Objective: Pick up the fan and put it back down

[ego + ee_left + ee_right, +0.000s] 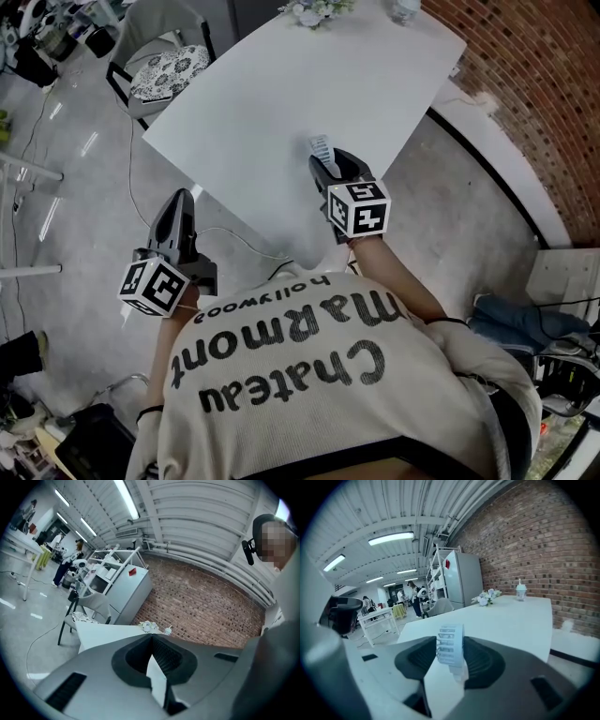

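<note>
A small white fan (320, 147) with a slatted grille stands on the white table (281, 84) near its front edge. My right gripper (330, 161) reaches over that edge with its jaws on either side of the fan. In the right gripper view the fan (451, 644) fills the gap between the two dark pads, and both pads touch it. My left gripper (181, 199) hangs off the table's left corner, above the floor. Its jaws (152, 638) are shut, the tips meeting with nothing between them.
A bunch of pale flowers (314, 9) and a small cup (521, 591) stand at the table's far end. A chair with a patterned cushion (167, 67) stands to the far left. A brick wall (534, 75) runs along the right. Cables lie on the grey floor.
</note>
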Demonstrator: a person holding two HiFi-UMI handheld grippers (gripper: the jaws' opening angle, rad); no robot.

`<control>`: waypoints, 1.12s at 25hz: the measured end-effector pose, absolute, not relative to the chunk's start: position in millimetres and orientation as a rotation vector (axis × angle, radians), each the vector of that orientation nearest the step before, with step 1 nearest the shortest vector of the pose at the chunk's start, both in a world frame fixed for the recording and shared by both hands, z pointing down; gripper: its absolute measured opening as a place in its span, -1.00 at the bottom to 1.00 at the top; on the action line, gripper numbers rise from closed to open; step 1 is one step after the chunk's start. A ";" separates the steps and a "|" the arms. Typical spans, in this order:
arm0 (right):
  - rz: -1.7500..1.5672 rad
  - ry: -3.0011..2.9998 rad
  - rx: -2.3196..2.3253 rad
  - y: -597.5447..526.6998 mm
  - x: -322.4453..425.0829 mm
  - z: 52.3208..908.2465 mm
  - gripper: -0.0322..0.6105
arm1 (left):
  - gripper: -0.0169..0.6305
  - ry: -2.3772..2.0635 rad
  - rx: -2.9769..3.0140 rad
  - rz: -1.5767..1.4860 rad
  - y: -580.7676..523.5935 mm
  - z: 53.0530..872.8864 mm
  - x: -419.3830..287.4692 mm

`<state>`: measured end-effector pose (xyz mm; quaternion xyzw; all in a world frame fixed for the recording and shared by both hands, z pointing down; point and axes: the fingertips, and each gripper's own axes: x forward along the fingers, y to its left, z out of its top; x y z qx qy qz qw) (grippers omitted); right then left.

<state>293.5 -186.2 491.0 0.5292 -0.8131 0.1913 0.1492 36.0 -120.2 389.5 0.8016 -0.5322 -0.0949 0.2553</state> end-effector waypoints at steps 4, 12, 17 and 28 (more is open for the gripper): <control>0.585 -2.332 1.534 -189.2 298.1 489.0 -0.33 | -0.94 -1.445 2.175 -0.282 -123.1 388.2 34.1; 0.664 -2.321 1.548 -181.0 299.7 485.9 -0.34 | -0.95 -1.425 2.176 -0.283 -123.0 392.8 35.2; 0.762 -2.355 1.543 -173.6 293.0 479.2 -0.34 | -0.94 -1.419 2.178 -0.274 -120.1 392.2 35.1; 0.720 -2.384 1.522 -172.8 264.4 466.5 -0.35 | -0.94 -1.437 2.200 -0.237 -119.1 400.6 16.3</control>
